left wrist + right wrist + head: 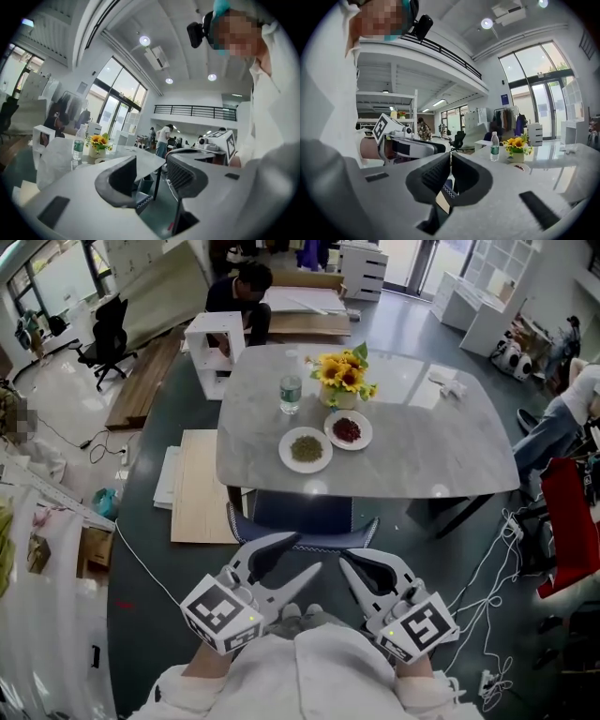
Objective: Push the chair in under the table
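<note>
The blue chair stands tucked at the near edge of the grey marble table; its trimmed top edge lies just beyond my grippers. My left gripper hovers open above and just short of the chair, with nothing between its fingers. My right gripper is beside it, shut and empty. In the left gripper view the left gripper frames a bit of the chair with the table above. In the right gripper view the right gripper has its pads together above the chair's trim.
On the table stand a water bottle, sunflowers and two plates of food. A wooden board lies on the floor at left, cables at right. A person sits behind the table, another at right.
</note>
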